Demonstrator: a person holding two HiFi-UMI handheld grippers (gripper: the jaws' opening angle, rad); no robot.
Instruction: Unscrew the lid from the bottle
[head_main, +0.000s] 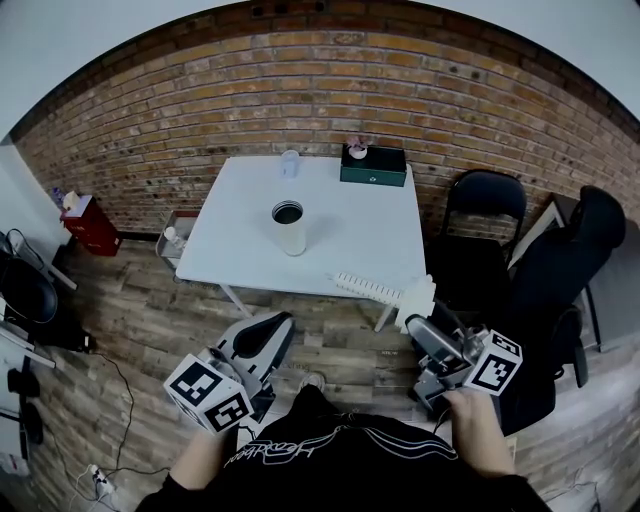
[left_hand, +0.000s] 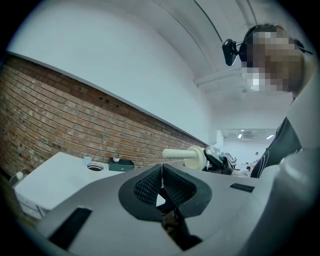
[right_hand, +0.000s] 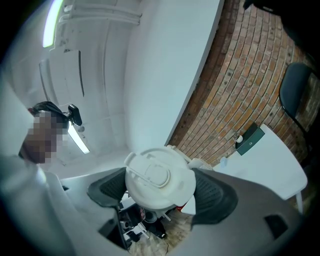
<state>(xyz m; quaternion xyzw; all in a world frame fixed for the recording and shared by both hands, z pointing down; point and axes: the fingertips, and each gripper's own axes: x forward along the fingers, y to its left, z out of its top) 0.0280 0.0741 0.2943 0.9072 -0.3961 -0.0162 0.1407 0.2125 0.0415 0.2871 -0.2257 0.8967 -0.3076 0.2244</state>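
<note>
Lid (right_hand: 159, 175) off, pinched in your right gripper (right_hand: 161, 194); bottle (head_main: 290, 228) open on table (head_main: 365, 225); left gripper (left_hand: 161, 181) pressed together, empty. Unscrewing looks done.

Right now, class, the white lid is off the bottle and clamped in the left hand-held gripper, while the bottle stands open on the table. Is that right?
Wrong hand: the right gripper view shows the white lid clamped in the right hand-held gripper; the left hand-held gripper is shut and empty. The bottle does stand open on the table.
</note>
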